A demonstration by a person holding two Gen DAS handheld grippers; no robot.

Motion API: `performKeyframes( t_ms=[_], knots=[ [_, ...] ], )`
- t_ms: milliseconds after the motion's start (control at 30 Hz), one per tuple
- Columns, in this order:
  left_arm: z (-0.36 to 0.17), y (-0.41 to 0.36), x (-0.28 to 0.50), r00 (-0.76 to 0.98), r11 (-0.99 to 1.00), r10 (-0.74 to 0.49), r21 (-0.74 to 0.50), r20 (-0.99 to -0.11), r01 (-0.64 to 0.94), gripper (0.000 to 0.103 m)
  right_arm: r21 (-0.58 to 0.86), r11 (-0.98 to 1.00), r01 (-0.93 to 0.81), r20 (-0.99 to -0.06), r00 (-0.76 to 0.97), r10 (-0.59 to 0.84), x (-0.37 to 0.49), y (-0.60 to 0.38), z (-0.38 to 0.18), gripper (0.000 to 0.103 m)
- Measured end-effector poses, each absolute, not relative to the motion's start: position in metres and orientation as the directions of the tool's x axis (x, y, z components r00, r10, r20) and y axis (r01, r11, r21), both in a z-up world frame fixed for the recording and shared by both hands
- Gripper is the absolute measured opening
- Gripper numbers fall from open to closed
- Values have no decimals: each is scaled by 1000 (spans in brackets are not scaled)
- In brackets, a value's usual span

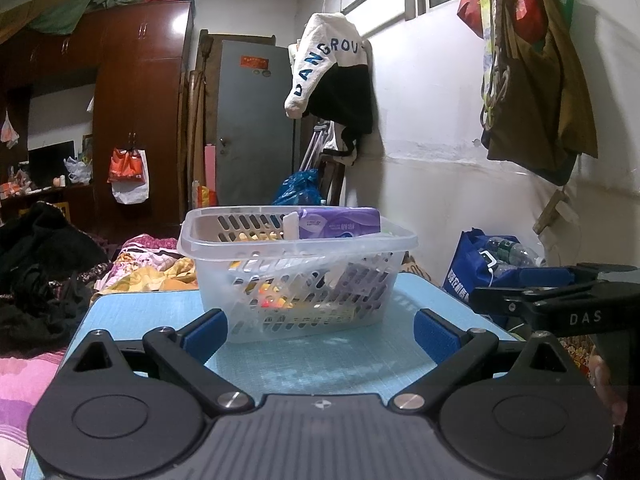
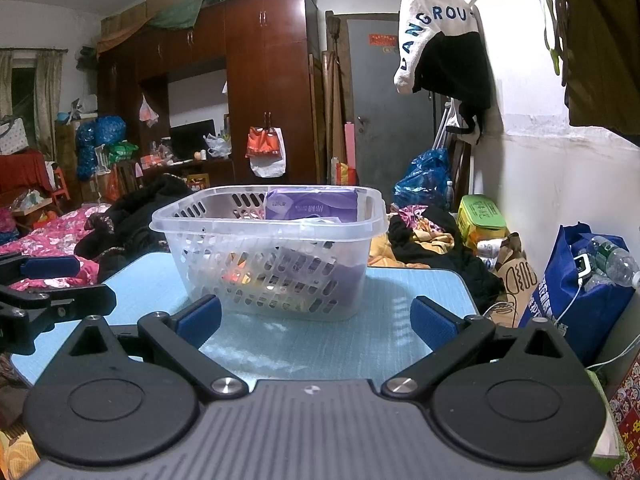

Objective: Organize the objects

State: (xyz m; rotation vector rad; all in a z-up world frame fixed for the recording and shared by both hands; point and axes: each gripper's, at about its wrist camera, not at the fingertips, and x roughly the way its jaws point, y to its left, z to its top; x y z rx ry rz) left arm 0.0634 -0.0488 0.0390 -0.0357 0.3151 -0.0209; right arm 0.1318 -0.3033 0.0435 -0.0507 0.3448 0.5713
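Note:
A clear plastic basket with slotted walls stands on a light blue table; it also shows in the right wrist view. A purple tissue pack stands upright inside it, seen too in the right wrist view, over several small packets on the basket floor. My left gripper is open and empty just in front of the basket. My right gripper is open and empty, also just short of the basket. Each gripper shows at the edge of the other's view.
A bed with heaped clothes lies left of and behind the table. A blue bag with water bottles stands at the right by the white wall. A green box and a blue plastic bag sit behind.

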Motion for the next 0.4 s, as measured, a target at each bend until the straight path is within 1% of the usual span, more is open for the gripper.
performKeyframes(
  t_ms=[333,400],
  knots=[
    [41,-50,58,963,1000,-6,-15,-269,3,101,47,843,-537,-341,784,518,133,-304,40,103],
    [41,-49,59,962,1000,-2,-16,-272,-3,101,49,843,-536,-345,783,518,134,-304,39,103]
  ],
)
